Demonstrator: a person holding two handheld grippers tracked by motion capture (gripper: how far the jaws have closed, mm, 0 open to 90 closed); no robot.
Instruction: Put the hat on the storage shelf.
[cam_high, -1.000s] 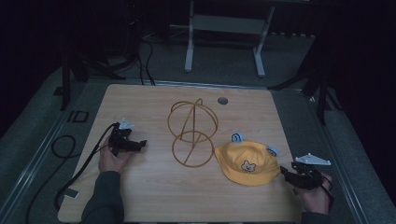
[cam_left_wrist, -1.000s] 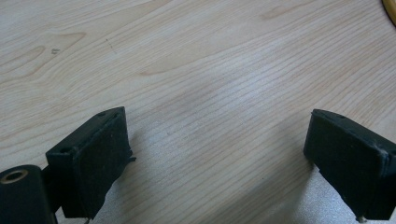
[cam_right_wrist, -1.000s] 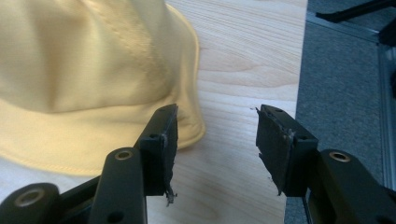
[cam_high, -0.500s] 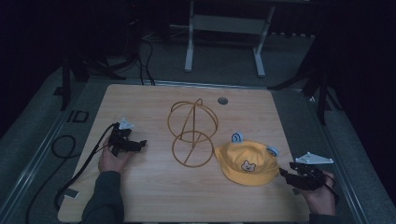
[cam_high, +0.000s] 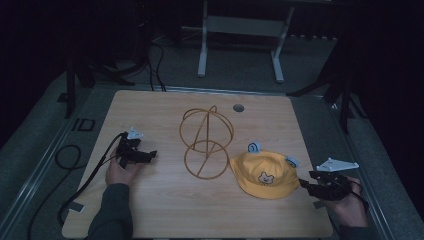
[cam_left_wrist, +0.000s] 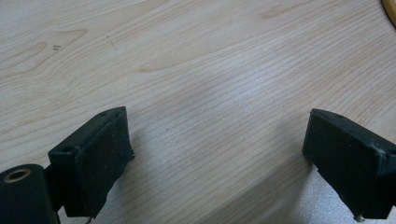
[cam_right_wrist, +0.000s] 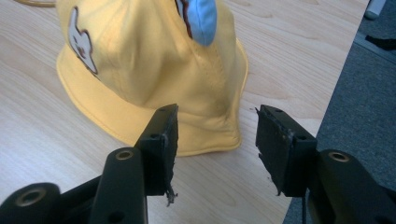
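A yellow bucket hat (cam_high: 265, 172) with a bear patch and small blue ears lies flat on the wooden table (cam_high: 150, 210), right of centre. My right gripper (cam_high: 303, 184) rests just right of its brim. In the right gripper view the hat (cam_right_wrist: 149, 60) sits directly ahead and my right gripper (cam_right_wrist: 217, 140) is open, its jaws level with the brim edge and holding nothing. A gold wire stand (cam_high: 205, 142) of two rings stands at the table's centre. My left gripper (cam_high: 149, 154) lies at the left, pointing towards the stand. It is wide open over bare wood (cam_left_wrist: 215, 149).
A round grommet (cam_high: 238, 107) sits near the table's far edge. The right table edge (cam_right_wrist: 327, 112) drops to grey floor close beside my right gripper. Black cables (cam_high: 75, 175) trail off the left side. A white frame's legs (cam_high: 240, 45) stand beyond the table.
The grey plate on my right gripper has risen slightly. The left hand and the hat have not moved.
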